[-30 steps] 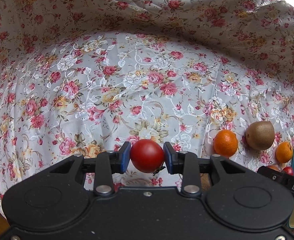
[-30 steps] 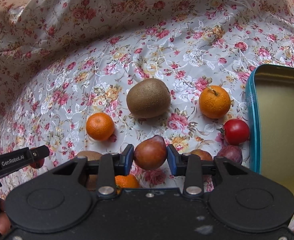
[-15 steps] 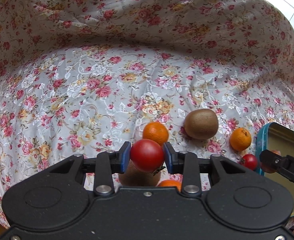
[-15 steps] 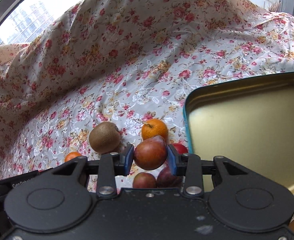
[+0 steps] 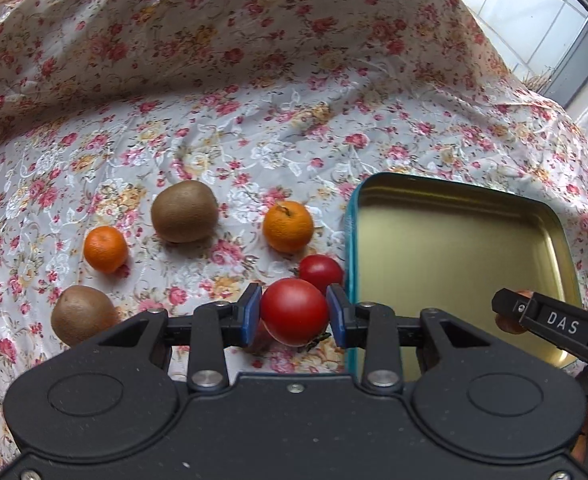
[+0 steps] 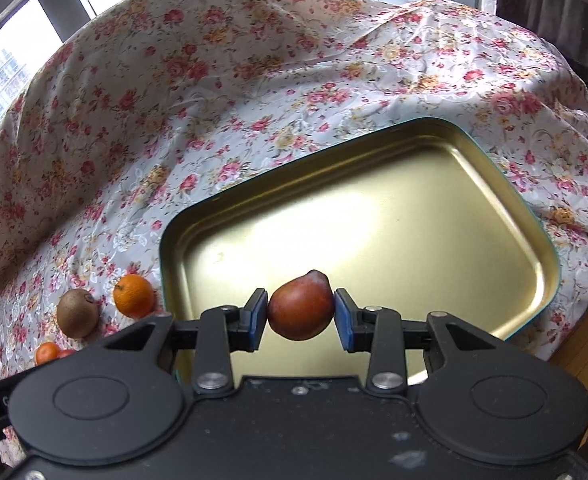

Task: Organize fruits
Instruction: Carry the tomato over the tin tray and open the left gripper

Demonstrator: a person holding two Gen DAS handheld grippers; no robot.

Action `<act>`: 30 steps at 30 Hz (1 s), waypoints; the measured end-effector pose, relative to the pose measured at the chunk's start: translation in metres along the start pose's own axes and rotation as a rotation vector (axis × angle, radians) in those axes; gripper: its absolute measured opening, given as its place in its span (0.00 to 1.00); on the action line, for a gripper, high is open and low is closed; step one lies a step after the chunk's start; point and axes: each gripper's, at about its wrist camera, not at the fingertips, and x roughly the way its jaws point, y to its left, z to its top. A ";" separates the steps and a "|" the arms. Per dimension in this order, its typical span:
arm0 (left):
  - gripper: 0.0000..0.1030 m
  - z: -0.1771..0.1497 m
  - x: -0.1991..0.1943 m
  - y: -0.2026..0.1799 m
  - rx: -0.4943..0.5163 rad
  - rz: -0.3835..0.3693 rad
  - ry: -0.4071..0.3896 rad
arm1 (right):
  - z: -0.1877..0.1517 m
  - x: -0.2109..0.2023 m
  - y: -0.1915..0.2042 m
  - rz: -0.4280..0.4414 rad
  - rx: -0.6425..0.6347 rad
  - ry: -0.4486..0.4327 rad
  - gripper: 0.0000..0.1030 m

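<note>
Two fruits were clamped: left gripper on tomato, right gripper on pear; tray empty, six loose off its left edge.

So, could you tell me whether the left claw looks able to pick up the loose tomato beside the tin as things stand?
Probably not yet: the left claw is already shut on a red tomato, so the loose tomato against the tin must wait.

Black grippers, blue-padded fingers
</note>
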 end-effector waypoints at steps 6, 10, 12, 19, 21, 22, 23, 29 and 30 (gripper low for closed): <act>0.43 -0.012 0.016 -0.049 0.057 -0.016 0.034 | 0.001 -0.007 -0.050 -0.079 0.038 -0.004 0.37; 0.43 -0.020 0.028 -0.076 0.090 -0.010 0.056 | -0.002 -0.012 -0.078 -0.108 0.061 -0.002 0.37; 0.43 -0.024 0.032 -0.086 0.111 0.003 0.058 | -0.003 -0.013 -0.087 -0.116 0.067 -0.003 0.37; 0.43 -0.034 0.043 -0.108 0.155 0.028 0.077 | -0.003 -0.016 -0.107 -0.125 0.087 0.004 0.37; 0.43 -0.036 0.045 -0.111 0.159 0.030 0.084 | -0.003 -0.018 -0.110 -0.118 0.094 0.002 0.37; 0.43 -0.036 0.045 -0.112 0.163 0.031 0.081 | -0.003 -0.019 -0.111 -0.116 0.095 0.001 0.37; 0.43 -0.036 0.045 -0.113 0.169 0.033 0.077 | -0.001 -0.019 -0.110 -0.113 0.095 -0.001 0.37; 0.52 -0.036 0.045 -0.114 0.182 0.037 0.092 | 0.000 -0.020 -0.108 -0.101 0.104 0.003 0.37; 0.52 -0.036 0.047 -0.112 0.177 0.034 0.103 | 0.000 -0.020 -0.108 -0.097 0.104 0.003 0.37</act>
